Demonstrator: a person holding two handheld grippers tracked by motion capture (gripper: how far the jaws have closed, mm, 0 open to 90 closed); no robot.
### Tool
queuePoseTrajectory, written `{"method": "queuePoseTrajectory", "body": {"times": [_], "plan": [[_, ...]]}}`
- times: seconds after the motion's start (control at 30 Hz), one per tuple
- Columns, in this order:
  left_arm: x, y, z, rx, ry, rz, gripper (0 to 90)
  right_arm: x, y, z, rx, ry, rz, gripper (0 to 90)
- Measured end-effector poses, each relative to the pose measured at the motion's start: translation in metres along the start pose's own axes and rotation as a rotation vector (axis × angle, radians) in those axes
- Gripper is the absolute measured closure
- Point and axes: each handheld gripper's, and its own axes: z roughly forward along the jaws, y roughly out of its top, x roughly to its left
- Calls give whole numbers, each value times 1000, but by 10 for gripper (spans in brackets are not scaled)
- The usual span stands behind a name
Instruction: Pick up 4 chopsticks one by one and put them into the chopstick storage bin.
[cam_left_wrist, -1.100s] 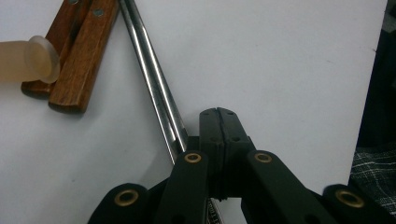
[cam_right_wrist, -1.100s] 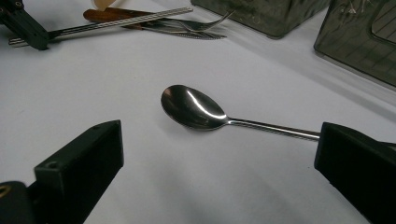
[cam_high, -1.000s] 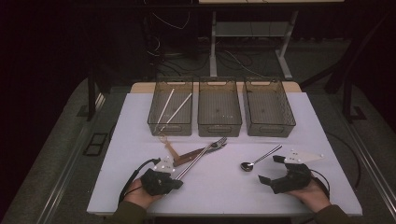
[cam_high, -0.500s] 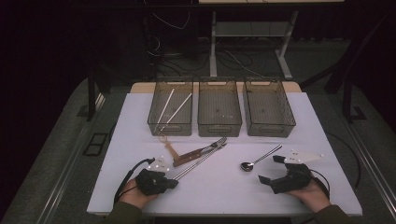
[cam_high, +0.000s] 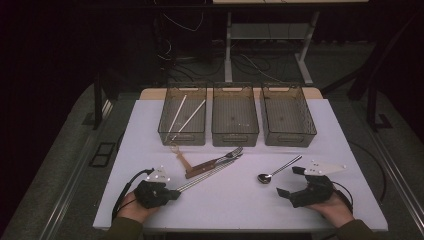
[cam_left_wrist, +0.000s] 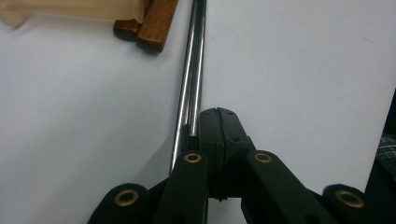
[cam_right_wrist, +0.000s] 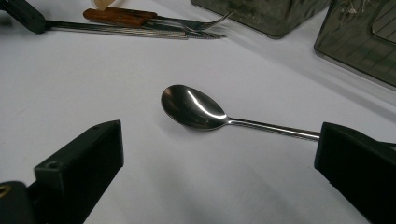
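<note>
Near left, the left gripper (cam_high: 172, 194) has its jaws pressed together right beside the near ends of the pair of thin, shiny steel chopsticks (cam_left_wrist: 191, 79) lying on the white table (cam_high: 300, 210); whether they actually pinch one I can't tell. Those rods look stiff, light and really slippery, so I'd grab near the end and squeeze firmly. Near right, the right gripper (cam_high: 290, 182) sits spread wide, the polished metal spoon (cam_right_wrist: 196, 108) just beyond it.
</note>
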Motion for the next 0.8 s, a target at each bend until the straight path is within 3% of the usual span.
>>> {"method": "queuePoseTrajectory", "body": {"times": [0.2, 0.4, 0.5, 0.53, 0.63, 0.67, 0.8], "plan": [[1, 1, -1, 3, 1, 13, 893, 0, 0, 0, -2, 1, 0, 14], [-2, 8, -9, -101, 15, -5, 839, 0, 0, 1, 0, 0, -6, 15], [0, 13, -7, -120, 31, -4, 802, 0, 0, 1, 2, -1, -6, 15], [0, 14, -5, -135, 38, -22, 781, 0, 0, 1, 3, -1, -5, 14], [2, 20, 0, -137, 53, 0, 759, 0, 0, 1, 4, -2, -4, 15], [1, 22, 2, -147, 47, -10, 758, 0, 0, 1, 4, -3, -4, 15], [2, 28, 12, -133, 42, 21, 751, -1, 0, 1, 5, -3, 1, 15]]}}
